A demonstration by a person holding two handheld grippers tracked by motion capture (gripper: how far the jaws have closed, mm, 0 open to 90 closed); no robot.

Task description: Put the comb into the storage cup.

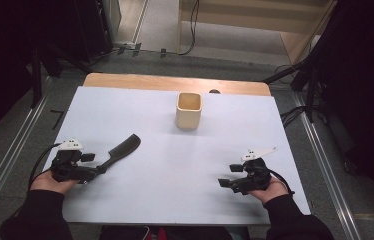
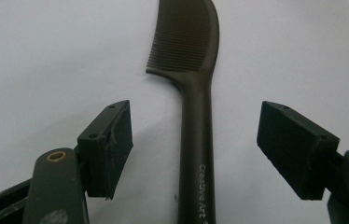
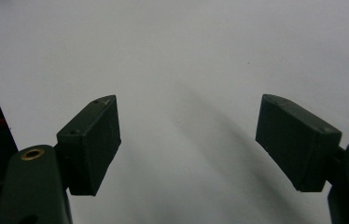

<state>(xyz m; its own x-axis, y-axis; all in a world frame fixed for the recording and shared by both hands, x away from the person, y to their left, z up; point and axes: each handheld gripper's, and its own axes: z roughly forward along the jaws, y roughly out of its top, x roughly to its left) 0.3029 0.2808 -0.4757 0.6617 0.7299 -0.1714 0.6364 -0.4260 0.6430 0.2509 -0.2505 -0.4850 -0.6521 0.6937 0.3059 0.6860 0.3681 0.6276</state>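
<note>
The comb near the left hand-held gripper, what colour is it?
The comb is dark brown, nearly black; the left gripper view shows it best.

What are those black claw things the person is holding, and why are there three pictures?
They are hand-held grippers, like big tweezers with two jaws. One picture looks down from above the table. The other two come from small cameras riding on each gripper. On the white table lie a dark comb and a cream cup. The left gripper is open, with the comb's handle lying between its jaws, not squeezed yet. The right gripper is open too, with bare table under it. Nothing is being held.
</note>
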